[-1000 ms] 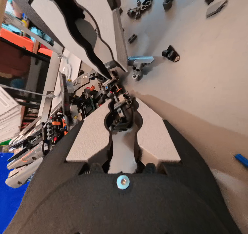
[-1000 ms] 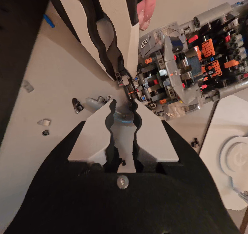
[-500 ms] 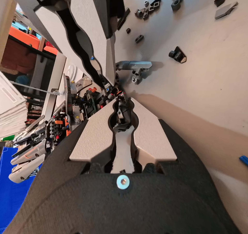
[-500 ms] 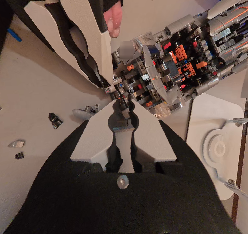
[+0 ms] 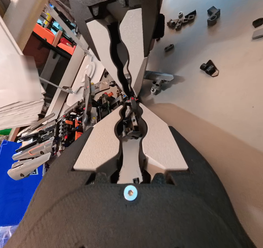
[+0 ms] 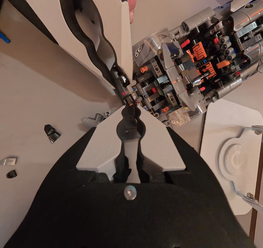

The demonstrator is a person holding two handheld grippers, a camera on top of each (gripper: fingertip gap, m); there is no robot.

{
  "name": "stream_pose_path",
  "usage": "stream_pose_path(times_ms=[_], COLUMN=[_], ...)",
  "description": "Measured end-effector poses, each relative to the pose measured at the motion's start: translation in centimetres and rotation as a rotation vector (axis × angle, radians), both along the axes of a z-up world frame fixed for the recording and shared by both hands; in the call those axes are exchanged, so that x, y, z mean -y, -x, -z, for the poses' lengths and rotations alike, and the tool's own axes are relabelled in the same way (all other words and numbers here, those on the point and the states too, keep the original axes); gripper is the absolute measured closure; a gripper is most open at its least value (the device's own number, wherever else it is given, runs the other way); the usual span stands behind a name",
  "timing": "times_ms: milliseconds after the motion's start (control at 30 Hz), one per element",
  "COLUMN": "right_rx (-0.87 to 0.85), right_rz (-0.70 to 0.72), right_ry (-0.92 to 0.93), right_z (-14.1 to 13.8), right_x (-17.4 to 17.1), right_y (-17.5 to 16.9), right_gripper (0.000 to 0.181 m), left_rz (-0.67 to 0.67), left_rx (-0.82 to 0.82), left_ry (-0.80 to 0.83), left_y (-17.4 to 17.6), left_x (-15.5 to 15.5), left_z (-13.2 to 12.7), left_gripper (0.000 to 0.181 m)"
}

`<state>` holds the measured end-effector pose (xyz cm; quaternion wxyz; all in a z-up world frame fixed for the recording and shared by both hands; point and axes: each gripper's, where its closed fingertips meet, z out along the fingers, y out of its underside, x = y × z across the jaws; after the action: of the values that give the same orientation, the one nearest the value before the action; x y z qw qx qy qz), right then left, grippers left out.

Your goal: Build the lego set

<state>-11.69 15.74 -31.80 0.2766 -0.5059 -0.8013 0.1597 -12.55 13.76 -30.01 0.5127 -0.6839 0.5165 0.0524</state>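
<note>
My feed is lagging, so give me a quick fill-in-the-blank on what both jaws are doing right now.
1. Both grippers are shut on the ____ end of the lego model.
2. The left gripper and right gripper meet tip to ____.
3. The loose black wedge piece lies on the ____.

Missing: front; tip; table

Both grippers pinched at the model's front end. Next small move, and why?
Probably a short push of the right gripper toward the lego model, with the left gripper bracing. Both are shut on dark parts at the model's end, tips nearly meeting. Whether the held dark piece is fully seated is hidden, so press gently before releasing. The loose grey connector on the table can wait.
</note>
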Motion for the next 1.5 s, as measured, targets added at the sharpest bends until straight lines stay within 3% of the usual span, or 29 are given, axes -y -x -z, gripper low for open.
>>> stream_pose_path(times_ms=[300,533,933,1167,1267,1333,1500], right_rx=[0.036,0.04,0.003,-0.032,-0.076,-0.113,-0.185], right_rz=[0.002,-0.024,-0.021,-0.011,-0.011,-0.009,-0.002], right_ry=[-0.019,-0.032,-0.025,-0.032,-0.032,-0.033,-0.048], right_z=[1.0,0.6,-0.3,-0.5,-1.1,-1.5,-2.1], right_x=[-0.3,0.3,0.2,0.1,0.3,0.5,0.8], right_y=[-0.1,-0.2,0.0,0.5,1.1,1.7,3.0], right_gripper=[0.179,0.176,0.175,0.177,0.176,0.176,0.181], left_rz=[-0.085,-0.105,-0.146,-0.253,-0.293,-0.318,-0.293], left_rx=[0.129,0.146,0.126,0.142,0.186,0.199,0.281], left_ry=[-0.003,-0.001,-0.029,0.021,0.074,0.105,0.216], left_y=[1.6,2.6,4.2,5.7,6.2,6.7,6.6], left_x=[-1.2,-1.5,-1.6,-3.2,-3.9,-4.2,-3.9], left_z=[-1.6,-2.1,-2.7,-1.6,-1.0,-0.6,0.1], left_gripper=[0.175,0.159,0.151,0.1,0.097,0.105,0.11])
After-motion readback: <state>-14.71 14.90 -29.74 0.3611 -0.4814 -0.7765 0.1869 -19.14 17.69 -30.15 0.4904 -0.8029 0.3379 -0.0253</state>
